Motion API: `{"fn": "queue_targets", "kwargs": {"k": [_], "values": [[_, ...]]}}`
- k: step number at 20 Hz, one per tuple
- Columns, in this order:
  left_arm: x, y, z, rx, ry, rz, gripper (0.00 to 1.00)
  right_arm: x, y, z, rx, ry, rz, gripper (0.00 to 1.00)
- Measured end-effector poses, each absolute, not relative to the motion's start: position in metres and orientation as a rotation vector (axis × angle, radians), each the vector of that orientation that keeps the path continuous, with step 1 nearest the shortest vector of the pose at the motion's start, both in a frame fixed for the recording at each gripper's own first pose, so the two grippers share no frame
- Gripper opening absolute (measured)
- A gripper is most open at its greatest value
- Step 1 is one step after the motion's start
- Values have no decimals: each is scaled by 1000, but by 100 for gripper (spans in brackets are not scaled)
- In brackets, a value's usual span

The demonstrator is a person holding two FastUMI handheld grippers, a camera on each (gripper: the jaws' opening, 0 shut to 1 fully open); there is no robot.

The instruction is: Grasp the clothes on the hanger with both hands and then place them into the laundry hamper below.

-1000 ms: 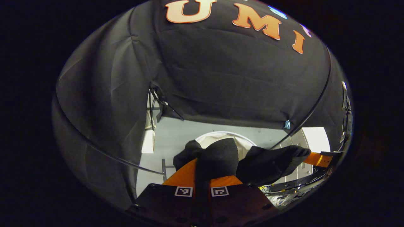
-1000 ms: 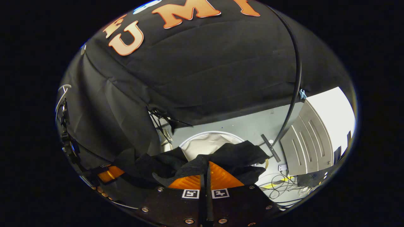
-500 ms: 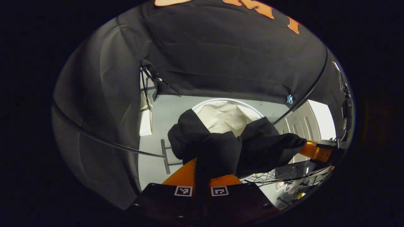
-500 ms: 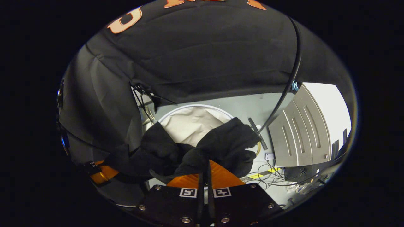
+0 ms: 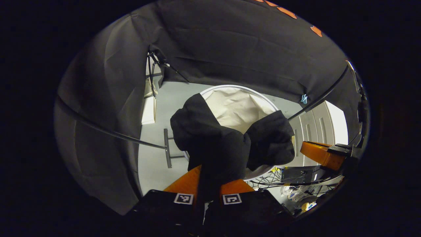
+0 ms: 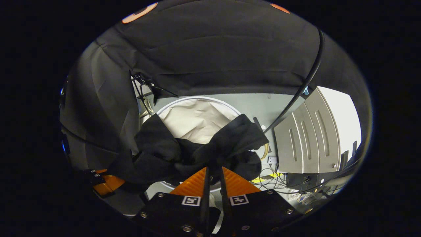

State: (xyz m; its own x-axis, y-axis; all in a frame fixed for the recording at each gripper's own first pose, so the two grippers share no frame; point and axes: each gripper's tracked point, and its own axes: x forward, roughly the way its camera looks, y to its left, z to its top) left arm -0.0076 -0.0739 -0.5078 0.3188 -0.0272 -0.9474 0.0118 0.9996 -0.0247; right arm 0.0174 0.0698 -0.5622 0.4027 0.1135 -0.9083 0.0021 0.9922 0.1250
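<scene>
My left gripper (image 5: 210,176) has its jaws clenched on a bunch of the black garment (image 5: 227,144), which rises straight out from between them. My right gripper (image 6: 213,172) has its jaws a little apart, with cloth bunched at their tips; I cannot tell whether they still grip it. The garment hangs between my 2 grippers over the near rim of the hamper (image 5: 238,107). Pale liner shows inside the hamper.

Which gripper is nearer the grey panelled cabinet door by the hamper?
Right. The right gripper hangs close beside the grey panelled cabinet door; the left gripper is across the white round laundry hamper from it.
</scene>
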Motion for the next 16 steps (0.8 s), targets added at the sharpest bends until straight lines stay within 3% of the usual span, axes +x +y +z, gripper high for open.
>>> {"fn": "queue_targets", "kwargs": {"k": [2,4,5,7,8,10,11,12,13,14,15,16], "values": [[-6,-76,-509,-40,1254,-16,28,17,73,-561,102,1157,74,27],[-4,-74,-510,-60,1252,-6,35,19,72,-560,89,1156,76,26],[-4,-72,-510,-59,1249,-2,38,17,72,-561,83,1157,79,35],[-3,-71,-507,-49,1244,7,50,16,71,-558,74,1161,83,38],[-2,-71,-506,-45,1244,7,35,15,71,-556,71,1158,83,53],[-1,-75,-504,-51,1237,-12,65,14,68,-552,65,1149,77,61],[0,-75,-504,-56,1231,-17,80,17,66,-546,61,1138,72,76],[2,-75,-501,-56,1224,-16,79,20,63,-540,56,1126,70,87],[1,-76,-492,-40,1212,-13,72,21,61,-534,49,1114,69,90],[3,-77,-483,-32,1195,-13,82,22,59,-526,42,1099,73,86],[0,-77,-477,-27,1181,-4,84,23,59,-517,35,1084,77,93],[-3,-76,-470,-31,1167,2,95,24,58,-508,29,1068,82,93]]}}
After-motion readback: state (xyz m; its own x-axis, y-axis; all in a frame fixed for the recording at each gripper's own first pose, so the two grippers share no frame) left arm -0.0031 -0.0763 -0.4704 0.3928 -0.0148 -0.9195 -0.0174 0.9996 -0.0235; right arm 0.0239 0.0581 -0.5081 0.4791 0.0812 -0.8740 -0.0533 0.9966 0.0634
